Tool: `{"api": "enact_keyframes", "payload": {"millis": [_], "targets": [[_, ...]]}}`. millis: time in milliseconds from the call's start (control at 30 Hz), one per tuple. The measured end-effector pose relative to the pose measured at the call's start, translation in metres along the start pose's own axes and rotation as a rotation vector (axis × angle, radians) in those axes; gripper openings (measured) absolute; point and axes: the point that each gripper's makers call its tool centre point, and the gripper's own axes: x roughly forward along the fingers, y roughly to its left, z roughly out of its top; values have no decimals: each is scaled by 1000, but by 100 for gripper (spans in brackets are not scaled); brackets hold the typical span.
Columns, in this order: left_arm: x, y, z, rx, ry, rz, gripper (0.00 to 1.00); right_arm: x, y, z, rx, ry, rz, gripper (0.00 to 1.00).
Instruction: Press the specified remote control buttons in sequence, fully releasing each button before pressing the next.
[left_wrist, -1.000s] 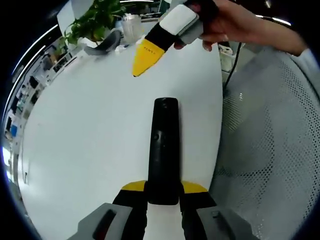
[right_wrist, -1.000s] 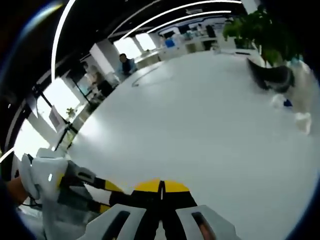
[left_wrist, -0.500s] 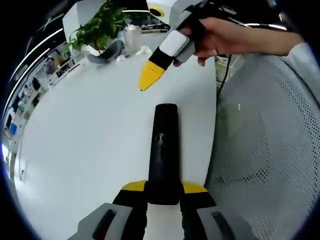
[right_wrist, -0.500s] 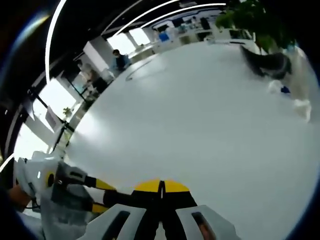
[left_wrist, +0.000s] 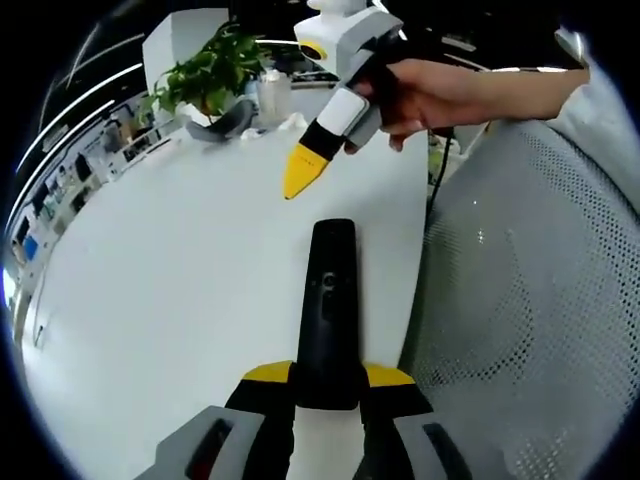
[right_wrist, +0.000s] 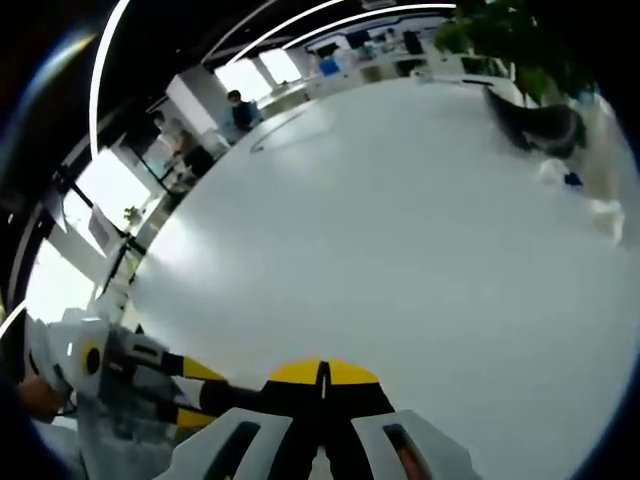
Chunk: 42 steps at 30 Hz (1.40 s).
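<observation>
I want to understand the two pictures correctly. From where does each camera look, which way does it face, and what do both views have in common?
Left gripper view: rides on the left gripper, looks along the black remote clamped in its jaws, over the white table; the right gripper and the person's hand come in above.
Right gripper view: rides on the right gripper, jaws closed, facing across the table toward a potted plant; the left gripper shows at lower left.
Shared: the table, the plant, and each other's gripper.
</observation>
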Motion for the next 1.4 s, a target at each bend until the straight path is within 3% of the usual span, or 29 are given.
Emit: {"api": "enact_keyframes", "payload": {"millis": [300, 533, 733, 967, 1133, 1333, 1400], "targets": [[-2, 0, 0, -11, -61, 41, 24, -1, -2, -1, 22, 2, 3, 0], [-1, 1, 1, -35, -64, 50, 24, -1, -3, -2, 25, 17, -5, 0], [-1, 2, 1, -56, -64, 52, 24, -3, -3, -7, 84, 51, 6, 0], [-1, 2, 1, -56, -65, 52, 24, -1, -4, -24, 158, 148, 36, 0], [-1, 2, 1, -54, -66, 51, 24, 1, -6, -35, 141, 200, 4, 0], [-1, 2, 1, -54, -68, 50, 24, -1, -5, -36, 135, 205, 6, 0], [-1, 2, 0, -54, -68, 50, 24, -2, 0, -30, 123, 176, 37, 0]]}}
